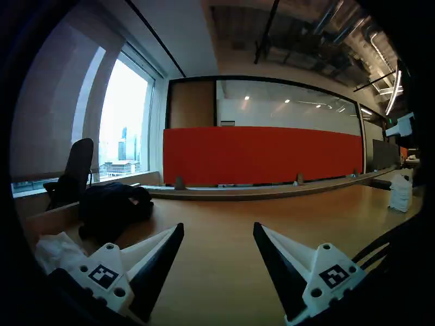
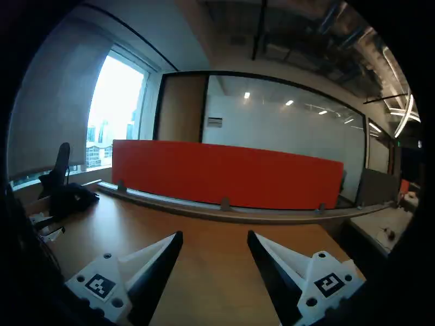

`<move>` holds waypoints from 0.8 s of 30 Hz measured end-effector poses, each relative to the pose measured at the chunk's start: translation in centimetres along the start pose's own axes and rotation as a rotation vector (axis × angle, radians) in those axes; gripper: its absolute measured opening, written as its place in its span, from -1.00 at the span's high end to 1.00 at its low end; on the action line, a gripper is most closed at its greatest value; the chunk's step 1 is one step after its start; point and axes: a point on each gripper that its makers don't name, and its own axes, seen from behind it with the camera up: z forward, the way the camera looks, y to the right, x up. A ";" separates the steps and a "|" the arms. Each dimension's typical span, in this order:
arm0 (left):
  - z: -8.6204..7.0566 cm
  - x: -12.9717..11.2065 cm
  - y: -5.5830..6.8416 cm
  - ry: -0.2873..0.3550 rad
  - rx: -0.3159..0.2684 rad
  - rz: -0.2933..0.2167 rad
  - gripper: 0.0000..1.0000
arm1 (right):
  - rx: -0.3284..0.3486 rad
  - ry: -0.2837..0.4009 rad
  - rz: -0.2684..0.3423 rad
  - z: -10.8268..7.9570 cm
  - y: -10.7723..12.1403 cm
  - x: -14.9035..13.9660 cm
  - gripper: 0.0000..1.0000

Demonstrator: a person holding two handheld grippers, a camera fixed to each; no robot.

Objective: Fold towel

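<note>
Across the bottom of the left gripper view, my left gripper (image 1: pixel 217 225) points forward low over the wooden table (image 1: pixel 228 212), its two fingers spread wide with bare tabletop between them and nothing held. At the lower left of that frame, just beyond my left-hand finger, lies a white crumpled bundle (image 1: pixel 57 251); it may be the towel, though I cannot tell for sure. Just behind it sits a dark heap (image 1: pixel 114 205) of fabric or a bag, and further back at the left edge stands a dark office chair (image 1: pixel 73 173) in front of the bright window (image 1: pixel 122 127). At the far right edge a white stack (image 1: pixel 401 193) rests on the table; what it is made of I cannot make out. A red partition (image 1: pixel 261 155) runs along the back of the table. Low in the right gripper view, my right gripper (image 2: pixel 215 233) is likewise parted and empty over the same wood surface (image 2: pixel 217 255), with the red partition (image 2: pixel 234 175) across the middle, and the dark heap (image 2: pixel 70 198) and chair (image 2: pixel 58 163) small at the left edge of the frame
</note>
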 end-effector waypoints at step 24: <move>0.0 -0.2 0.1 0.000 0.000 0.000 -0.89 | -0.092 0.085 0.036 -1.4 5.9 -0.2 -0.83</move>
